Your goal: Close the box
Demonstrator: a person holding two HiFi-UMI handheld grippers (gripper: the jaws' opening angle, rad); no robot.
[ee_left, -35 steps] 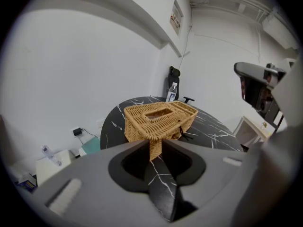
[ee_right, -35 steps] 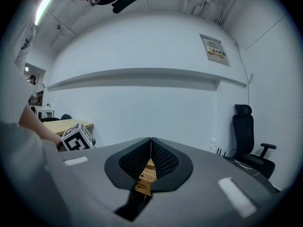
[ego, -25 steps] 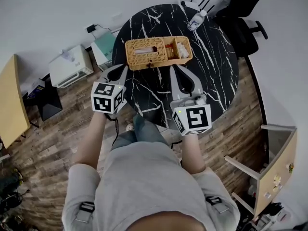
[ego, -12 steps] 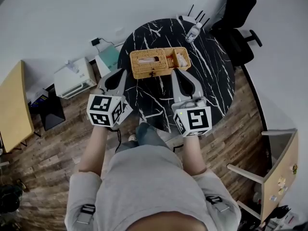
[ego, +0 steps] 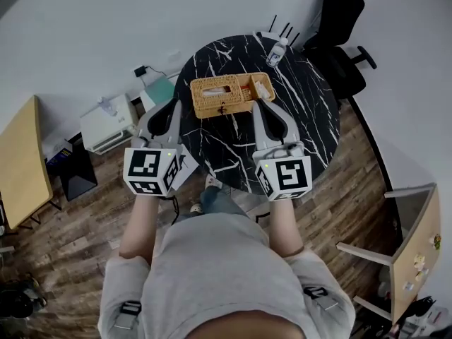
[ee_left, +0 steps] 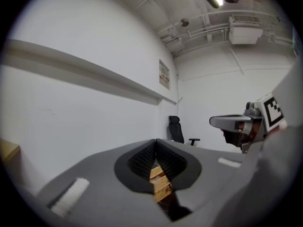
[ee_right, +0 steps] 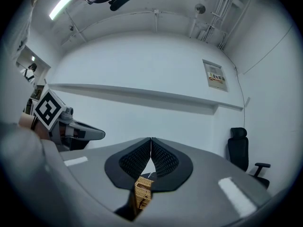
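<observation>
A tan wicker box (ego: 224, 94) stands on the far half of a round black marble table (ego: 311, 111). Its left part carries a slotted lid; small items show in its right compartment. Both grippers hang short of it, held up and level. My left gripper (ego: 171, 103) hovers by the table's left rim, jaws shut with nothing between them. My right gripper (ego: 258, 104) is over the table just in front of the box, also shut and empty. A bit of the box (ee_left: 158, 178) peeks below the shut left gripper (ee_left: 155, 141), and the box (ee_right: 142, 193) also shows below the right gripper (ee_right: 150, 140).
A small bottle (ego: 276, 50) stands at the table's far edge. A black office chair (ego: 346, 20) is behind the table. A white appliance (ego: 107, 122) sits on the wooden floor at the left, beside a wooden desk (ego: 21, 161). Wooden furniture (ego: 413, 246) stands at the right.
Both grippers have drawn back from the box toward the person, the left one down and leftward off the table's rim. The box lies farther off in the head view.
</observation>
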